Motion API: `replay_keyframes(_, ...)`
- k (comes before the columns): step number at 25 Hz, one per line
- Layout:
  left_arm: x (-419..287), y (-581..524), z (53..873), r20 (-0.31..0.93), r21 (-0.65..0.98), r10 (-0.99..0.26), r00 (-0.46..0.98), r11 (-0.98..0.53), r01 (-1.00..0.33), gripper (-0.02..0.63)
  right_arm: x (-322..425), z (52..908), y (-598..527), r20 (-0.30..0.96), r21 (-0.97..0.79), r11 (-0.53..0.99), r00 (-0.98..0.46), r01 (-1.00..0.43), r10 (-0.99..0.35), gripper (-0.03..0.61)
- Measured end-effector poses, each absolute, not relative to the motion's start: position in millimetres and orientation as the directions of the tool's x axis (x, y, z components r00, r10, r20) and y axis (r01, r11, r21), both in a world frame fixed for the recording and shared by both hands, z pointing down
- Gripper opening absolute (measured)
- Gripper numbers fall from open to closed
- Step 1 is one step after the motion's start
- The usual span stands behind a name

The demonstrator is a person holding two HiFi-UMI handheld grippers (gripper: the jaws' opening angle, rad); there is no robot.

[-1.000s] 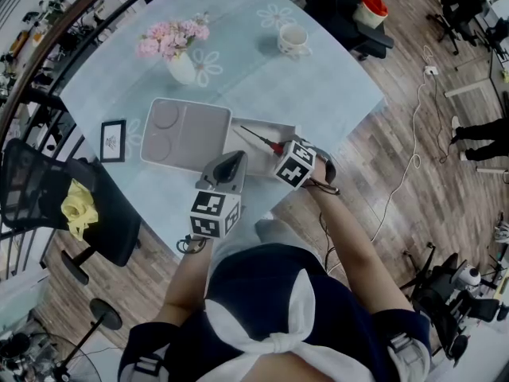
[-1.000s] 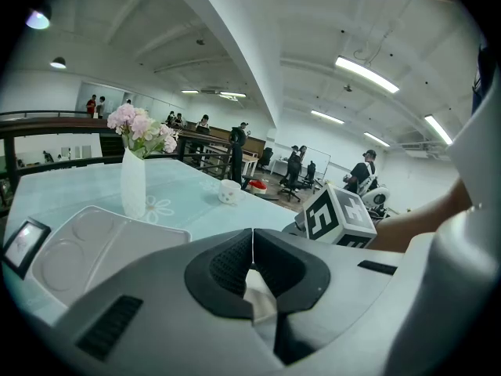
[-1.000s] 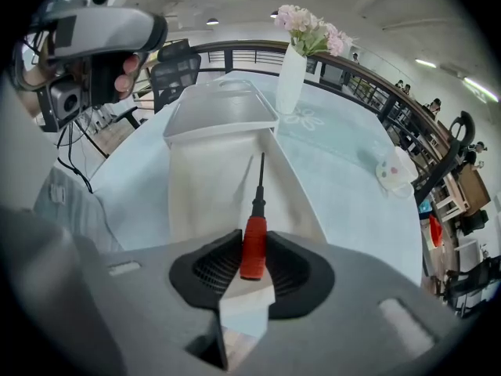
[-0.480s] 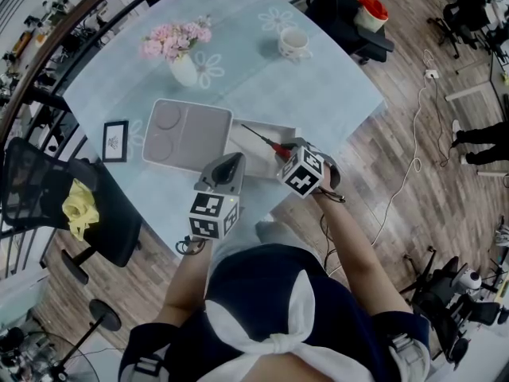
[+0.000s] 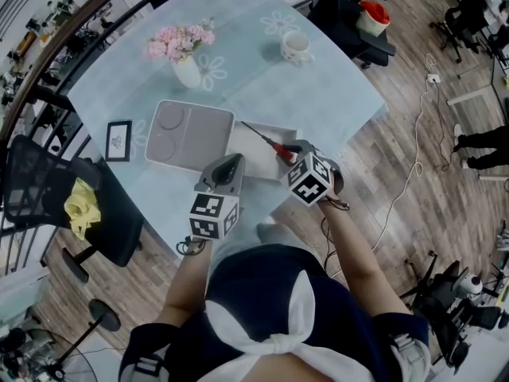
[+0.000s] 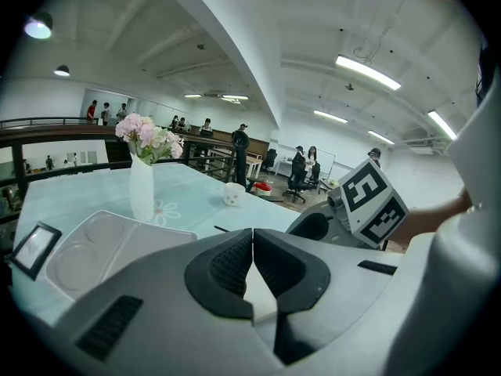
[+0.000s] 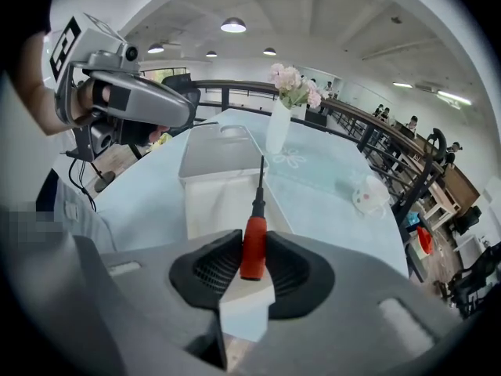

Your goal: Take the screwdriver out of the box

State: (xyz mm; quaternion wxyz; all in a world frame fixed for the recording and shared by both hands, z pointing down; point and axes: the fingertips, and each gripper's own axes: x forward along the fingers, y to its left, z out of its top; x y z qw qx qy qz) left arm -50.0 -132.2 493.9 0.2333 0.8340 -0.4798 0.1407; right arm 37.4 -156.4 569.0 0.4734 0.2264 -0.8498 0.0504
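Observation:
A screwdriver (image 7: 253, 241) with a red handle and a thin black shaft is clamped by its handle between my right gripper's (image 7: 252, 262) pads, with the shaft pointing away over the open white box (image 7: 223, 202). In the head view the screwdriver (image 5: 272, 144) slants above the box (image 5: 258, 162), with the right gripper (image 5: 293, 153) at the box's near right corner. The box's grey lid (image 5: 189, 135) lies open to the left. My left gripper (image 5: 228, 168) hovers at the box's near left edge. Its jaws (image 6: 252, 261) are shut, with nothing between them.
A white vase of pink flowers (image 5: 184, 58) and a white cup (image 5: 295, 44) stand at the far side of the pale blue table. A small framed picture (image 5: 118, 140) lies left of the lid. A black chair with a yellow cloth (image 5: 75, 205) stands beside the table's left edge.
My right gripper has risen and drawn back toward the table's near edge, lifting the screwdriver with it. The left gripper has stayed put.

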Motion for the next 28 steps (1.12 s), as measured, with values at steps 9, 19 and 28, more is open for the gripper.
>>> replay_keyframes(9, -54.2, -128.0, 489.5, 0.456, 0.241, -0.744, 0.489, -0.425, -0.872, 0.02, 37.5, 534.8, -150.2, 0.761, 0.157, 0.869, -0.504, -0.468, -0.409, 0.092)
replay_keyframes(19, -55.9, -120.6, 484.9, 0.453, 0.229, -0.752, 0.48, -0.422, -0.877, 0.02, 40.0, 494.8, -134.8, 0.692, 0.164, 0.85, -0.556, -0.501, -0.461, 0.093)
replay_keyframes(28, -51.4, -117.4, 480.6, 0.446, 0.226, -0.75, 0.488, -0.433, -0.872, 0.02, 39.1, 458.6, -124.1, 0.624, 0.182, 0.836, -0.596, -0.517, -0.505, 0.092)
